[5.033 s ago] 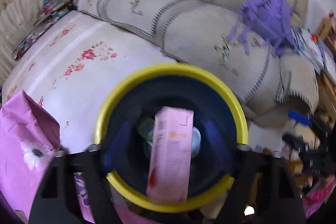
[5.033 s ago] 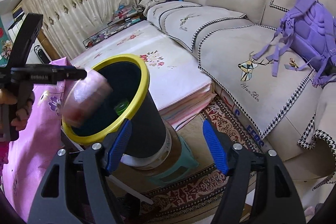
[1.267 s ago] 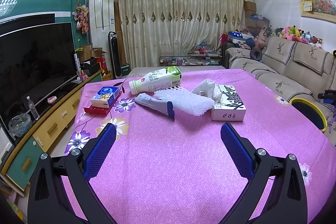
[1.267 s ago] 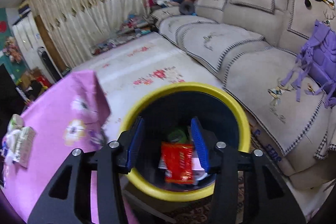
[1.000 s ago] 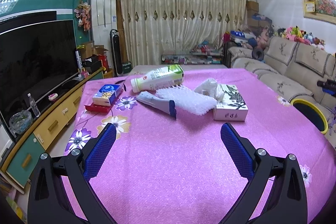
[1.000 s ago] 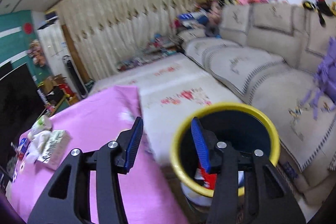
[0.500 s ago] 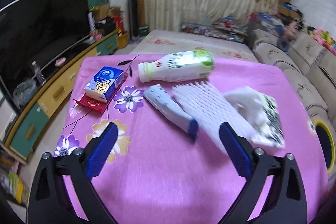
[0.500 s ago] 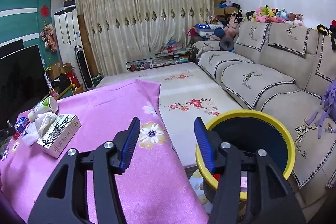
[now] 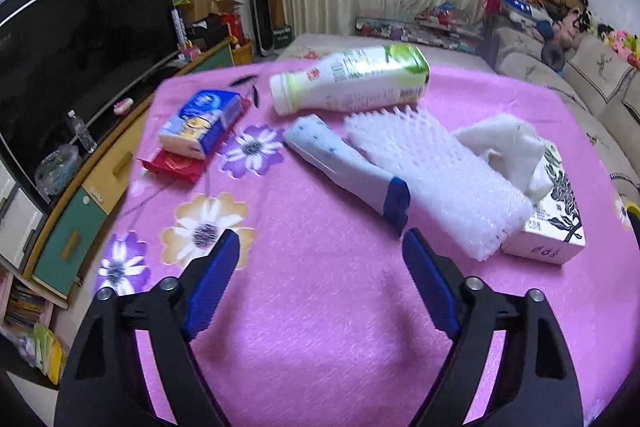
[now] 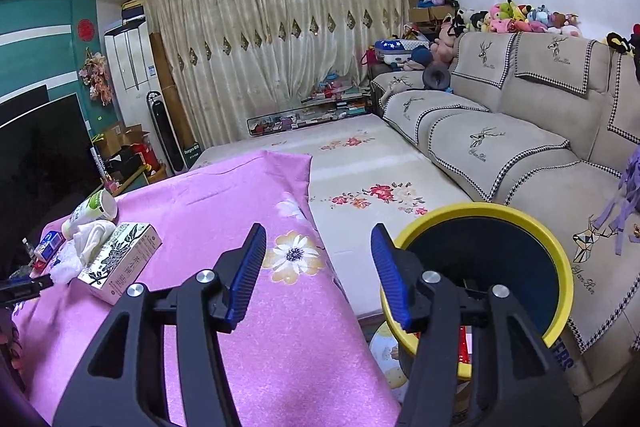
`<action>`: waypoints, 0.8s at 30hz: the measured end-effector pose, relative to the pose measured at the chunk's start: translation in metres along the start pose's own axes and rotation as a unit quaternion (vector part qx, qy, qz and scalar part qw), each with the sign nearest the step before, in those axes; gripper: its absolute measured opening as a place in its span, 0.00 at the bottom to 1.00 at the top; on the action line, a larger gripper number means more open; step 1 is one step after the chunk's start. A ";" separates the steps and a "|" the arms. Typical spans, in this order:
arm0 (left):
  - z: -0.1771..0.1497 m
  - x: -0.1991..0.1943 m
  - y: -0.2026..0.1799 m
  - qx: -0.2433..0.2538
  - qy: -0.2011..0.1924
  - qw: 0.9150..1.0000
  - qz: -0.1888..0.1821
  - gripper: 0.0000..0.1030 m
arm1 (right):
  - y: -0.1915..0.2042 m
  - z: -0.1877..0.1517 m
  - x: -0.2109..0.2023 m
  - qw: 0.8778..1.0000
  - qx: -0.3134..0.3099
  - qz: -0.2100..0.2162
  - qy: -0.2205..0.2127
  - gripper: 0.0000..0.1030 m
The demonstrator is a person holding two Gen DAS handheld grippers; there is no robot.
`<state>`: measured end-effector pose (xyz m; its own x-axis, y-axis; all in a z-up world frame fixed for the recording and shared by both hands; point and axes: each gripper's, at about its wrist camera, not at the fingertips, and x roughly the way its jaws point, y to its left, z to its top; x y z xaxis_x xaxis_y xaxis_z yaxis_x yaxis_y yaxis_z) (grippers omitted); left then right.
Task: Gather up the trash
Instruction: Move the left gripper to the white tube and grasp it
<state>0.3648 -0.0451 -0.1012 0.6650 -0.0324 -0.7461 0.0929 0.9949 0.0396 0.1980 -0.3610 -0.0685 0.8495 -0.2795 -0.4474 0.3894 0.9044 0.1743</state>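
Left wrist view, item: left gripper, over the pink tablecloth. Jaws parted wide, nothing between the blue pads; they have just been closing somewhat. Tilted downward toward the table.

Nearest piece of trash: flattened pale tube with blue cap. Lies just ahead of the pads and slightly to the right. Long axis runs diagonally, from upper left down to lower right, cap end nearest the right-hand pad. Judged the likely next pick; the jaws would need to straddle it across its narrow width, so some turn of the wrist seems called for.

Alongside, touching or nearly so: white foam net sleeve, same diagonal lie. Beyond: plastic bottle on its side, long axis across the view. Tissue box at right, blue tissue pack at left.

Right wrist view, item: right gripper. Jaws half parted, empty. Beside the yellow-rimmed bin, well apart from the table litter. Left hand is the nearer.
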 end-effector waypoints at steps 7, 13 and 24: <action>0.019 0.024 -0.015 -0.001 0.004 1.000 -0.002 0.76 | -0.007 0.003 0.004 1.000 0.013 0.003 0.009 0.51; 0.034 0.046 -0.009 -0.010 0.024 1.000 -0.003 0.57 | -0.010 0.004 0.006 1.000 0.019 0.007 0.012 0.51; 0.031 0.037 0.039 -0.024 0.039 0.999 -0.012 0.68 | -0.011 0.004 0.010 0.999 0.021 0.012 0.020 0.51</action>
<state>0.4161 -0.0106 -0.1073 0.6029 -0.0515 -0.7961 0.0713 0.9974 -0.0105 0.2035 -0.3755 -0.0713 0.8440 -0.2437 -0.4778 0.3846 0.8959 0.2223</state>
